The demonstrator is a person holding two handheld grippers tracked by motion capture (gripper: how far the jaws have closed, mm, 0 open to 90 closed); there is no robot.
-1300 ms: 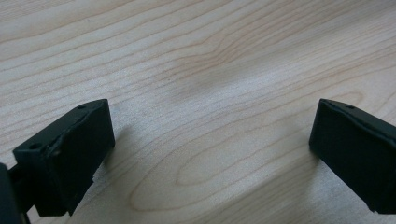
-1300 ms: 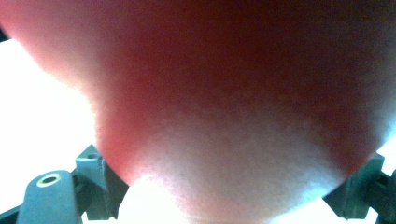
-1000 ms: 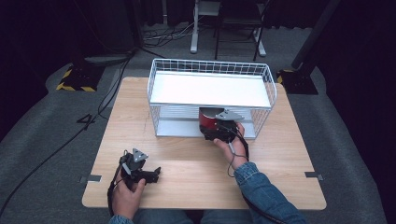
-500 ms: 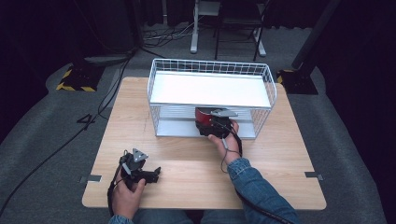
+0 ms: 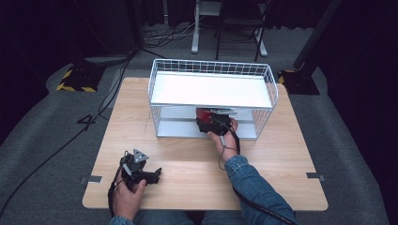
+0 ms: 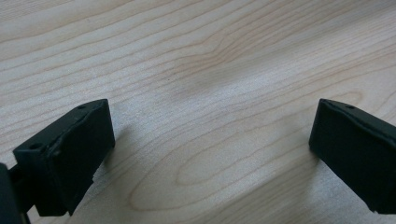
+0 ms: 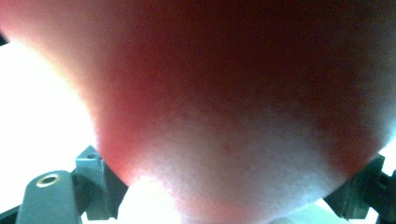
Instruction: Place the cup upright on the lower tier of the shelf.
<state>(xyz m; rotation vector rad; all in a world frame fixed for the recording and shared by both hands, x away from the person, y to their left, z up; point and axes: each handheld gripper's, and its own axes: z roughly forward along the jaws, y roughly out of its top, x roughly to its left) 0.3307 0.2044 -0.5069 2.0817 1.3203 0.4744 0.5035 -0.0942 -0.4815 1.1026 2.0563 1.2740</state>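
A red, rounded object [image 5: 204, 113] sits at the mouth of the lower tier of a white wire rack [image 5: 211, 63]. My right gripper [image 5: 213, 123] is shut on it, and the hand behind rests at the rack's front edge. In the right gripper view the red object [image 7: 233, 93] bulges very close between the two jaws, blurred. My left gripper [image 5: 154, 174] lies on the wooden table [image 5: 187, 164] near the front left and points right. In the left gripper view its jaws stand wide apart, with bare wood between them [image 6: 212, 135].
The rack has a white upper shelf [image 5: 211, 89] and stands at the back middle of the table. Cables trail from both grippers. Beyond the table are a dark floor, stand legs [image 5: 195, 44] and a yellow-and-black striped base [image 5: 75, 77].
My right gripper has moved a little left and forward, carrying the red object deeper under the rack's upper shelf. The left gripper has stayed put.
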